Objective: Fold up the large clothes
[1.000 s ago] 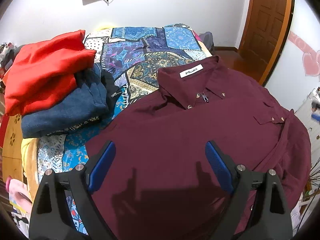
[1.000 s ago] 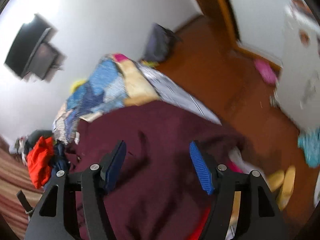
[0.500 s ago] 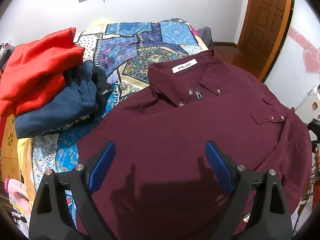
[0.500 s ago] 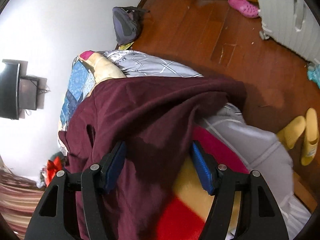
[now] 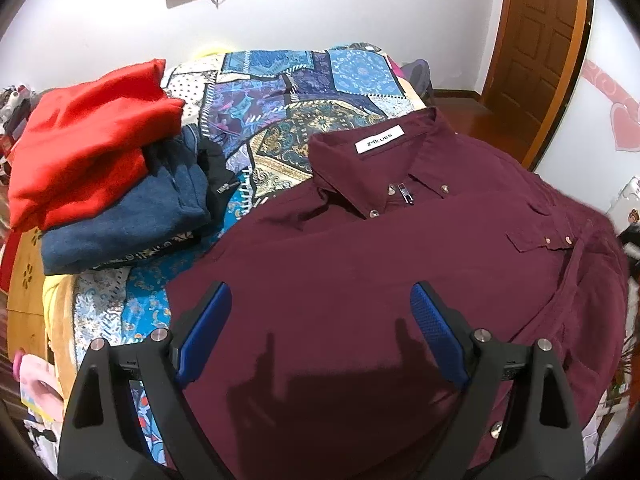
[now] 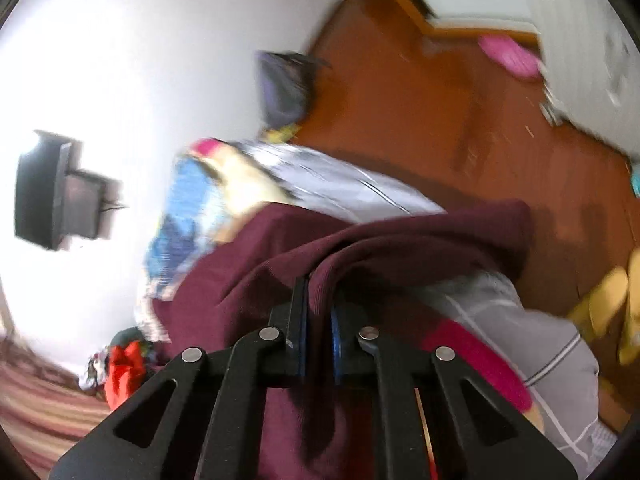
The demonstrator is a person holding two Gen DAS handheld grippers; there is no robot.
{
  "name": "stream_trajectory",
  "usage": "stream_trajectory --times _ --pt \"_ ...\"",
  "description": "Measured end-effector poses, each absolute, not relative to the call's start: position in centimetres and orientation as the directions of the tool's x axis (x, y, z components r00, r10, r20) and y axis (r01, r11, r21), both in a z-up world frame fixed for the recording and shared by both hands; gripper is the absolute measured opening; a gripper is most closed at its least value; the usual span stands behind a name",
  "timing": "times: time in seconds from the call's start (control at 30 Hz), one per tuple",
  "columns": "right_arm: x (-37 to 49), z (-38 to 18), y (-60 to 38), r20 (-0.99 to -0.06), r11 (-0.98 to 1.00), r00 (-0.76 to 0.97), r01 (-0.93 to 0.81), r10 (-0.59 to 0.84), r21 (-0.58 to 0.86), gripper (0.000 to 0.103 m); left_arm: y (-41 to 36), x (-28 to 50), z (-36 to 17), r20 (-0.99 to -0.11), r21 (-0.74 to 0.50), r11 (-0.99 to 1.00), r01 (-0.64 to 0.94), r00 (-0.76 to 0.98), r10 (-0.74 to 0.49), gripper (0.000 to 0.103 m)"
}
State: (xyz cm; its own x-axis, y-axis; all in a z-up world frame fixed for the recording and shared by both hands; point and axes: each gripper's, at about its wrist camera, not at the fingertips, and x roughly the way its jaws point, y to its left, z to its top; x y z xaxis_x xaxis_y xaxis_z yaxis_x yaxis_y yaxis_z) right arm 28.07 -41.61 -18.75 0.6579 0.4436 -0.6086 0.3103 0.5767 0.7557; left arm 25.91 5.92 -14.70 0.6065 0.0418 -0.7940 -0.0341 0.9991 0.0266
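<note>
A maroon button-up shirt (image 5: 380, 264) lies spread front-up on the patchwork bedspread (image 5: 304, 92), collar toward the far wall. My left gripper (image 5: 320, 316) is open and empty, hovering over the shirt's lower middle. My right gripper (image 6: 318, 304) is shut on a fold of the maroon shirt (image 6: 400, 248) at the bed's right side, where the cloth hangs over the edge. The right wrist view is motion-blurred.
A stack of folded clothes, red (image 5: 84, 144) on top of dark blue (image 5: 128, 224), sits on the bed's left. A wooden door (image 5: 536, 48) stands at the far right. A bag (image 6: 284, 88), pink slipper (image 6: 508, 56) and yellow slippers (image 6: 604, 300) lie on the wooden floor.
My right gripper has closed on the shirt's edge at the right side of the bed; it was open before. My left gripper has stayed open over the shirt, shifting only slightly.
</note>
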Motion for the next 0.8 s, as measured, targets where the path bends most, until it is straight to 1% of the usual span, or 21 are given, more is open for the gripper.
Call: stream_trajectory --times 0.13,0.17,0.27,0.37,0.43,0.53,0.6,0.73,0.8 --pt "27.8 -12.5 -38.3 -0.543 0.648 0.691 0.14 0.477 0.748 0.008 5.9 25.3 -14.1 -0.777 0.04 0.999 -0.024 0.628 0.046 0.091" --pt "27.6 -10.6 -36.5 -0.526 0.676 0.69 0.072 0.497 0.733 0.008 5.9 25.1 -14.0 -0.773 0.039 0.999 -0.02 0.633 0.043 0.091" --pt "27.0 -8.1 -32.0 -0.511 0.715 0.659 -0.058 0.551 0.697 0.008 5.7 24.5 -13.6 -0.761 0.033 0.999 -0.001 0.648 0.026 0.091" --pt "26.1 -7.7 -26.6 -0.558 0.761 0.587 -0.167 0.587 0.626 0.008 5.6 24.1 -13.4 -0.754 0.033 0.999 0.018 0.657 0.013 0.091" --pt "25.6 -9.7 -22.7 -0.622 0.778 0.493 -0.214 0.608 0.591 0.008 5.5 23.8 -13.4 -0.751 0.035 0.999 0.029 0.66 0.007 0.091" --pt "25.8 -14.0 -20.1 -0.723 0.819 0.394 -0.179 0.568 0.545 0.008 5.4 23.5 -13.7 -0.756 0.02 0.999 0.045 0.654 -0.014 0.091" --pt "25.9 -15.9 -20.0 -0.752 0.824 0.348 -0.139 0.56 0.549 0.008 5.4 23.4 -14.1 -0.762 0.013 0.999 0.052 0.647 -0.024 0.091" --pt "25.6 -15.4 -19.9 -0.775 0.851 0.358 -0.147 0.521 0.504 0.012 5.3 23.2 -14.5 -0.771 0.007 0.998 0.064 0.636 -0.036 0.091" --pt "25.1 -14.3 -19.7 -0.799 0.879 0.369 -0.151 0.475 0.452 0.015 5.1 23.3 -14.7 -0.773 0.005 0.998 0.067 0.633 -0.038 0.091"
